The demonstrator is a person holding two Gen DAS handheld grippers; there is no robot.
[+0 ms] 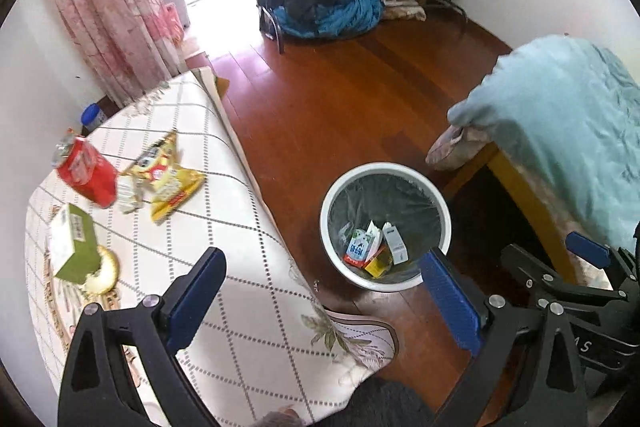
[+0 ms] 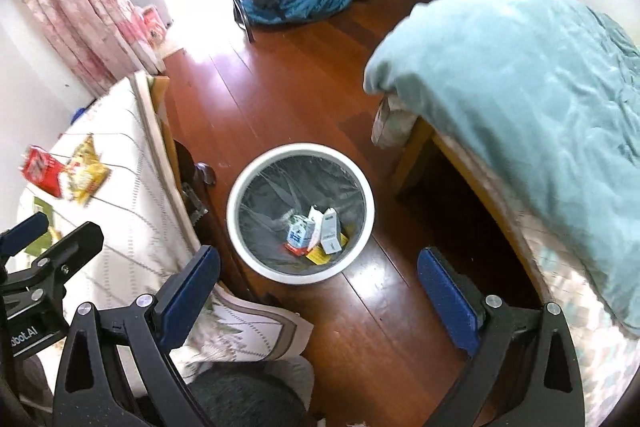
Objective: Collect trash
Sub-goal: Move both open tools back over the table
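Note:
A white trash bin (image 1: 447,223) (image 2: 240,187) with a dark liner stands on the wooden floor and holds several small cartons (image 1: 374,247) (image 2: 316,229). On the table (image 1: 240,227) lie a red can (image 1: 86,173), a yellow snack bag (image 1: 168,175), crumpled paper (image 1: 128,193), a green box (image 1: 74,245) and a bread ring (image 1: 105,269). My left gripper (image 1: 324,299) is open and empty, over the table edge and the bin. My right gripper (image 2: 318,295) is open and empty, just in front of the bin. The can (image 2: 40,169) and bag (image 2: 86,169) also show in the right wrist view.
A bed with a blue blanket (image 1: 568,131) (image 2: 520,99) stands right of the bin. A pile of clothes (image 1: 328,7) lies under a clothes rack at the back. Pink curtains (image 1: 104,7) hang left. A blue-capped jar (image 1: 92,117) stands at the table's far edge.

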